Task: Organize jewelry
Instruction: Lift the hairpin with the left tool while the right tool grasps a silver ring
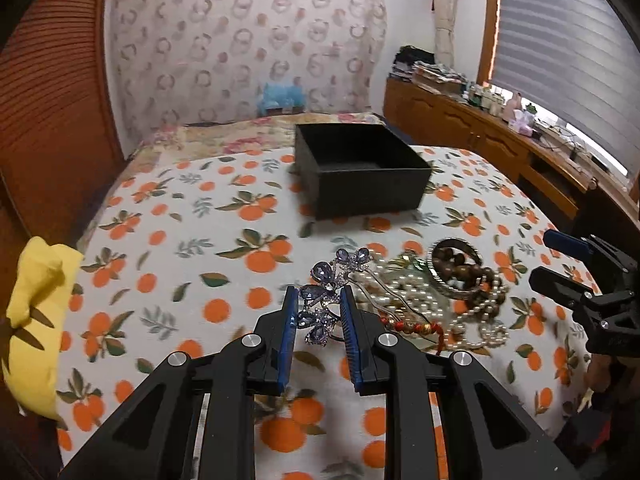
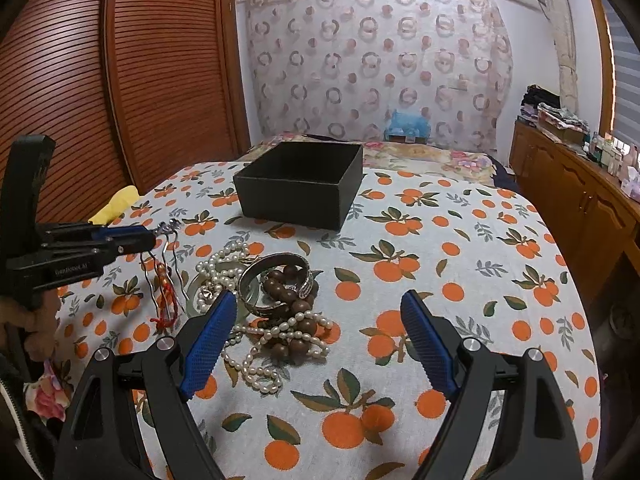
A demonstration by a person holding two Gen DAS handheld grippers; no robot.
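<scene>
The left gripper is clamping its jaws on a blue rhinestone hairpin, lifting it off the bedspread. The right gripper's jaws are gaping wide, empty. The black box is sitting empty; pearl strands, wooden beads and a metal bangle are lying tangled, unsorted.

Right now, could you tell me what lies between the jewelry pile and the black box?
Only bare orange-print bedspread: in the right wrist view, nothing lies between the jewelry pile and the black box. The left wrist view agrees.
</scene>
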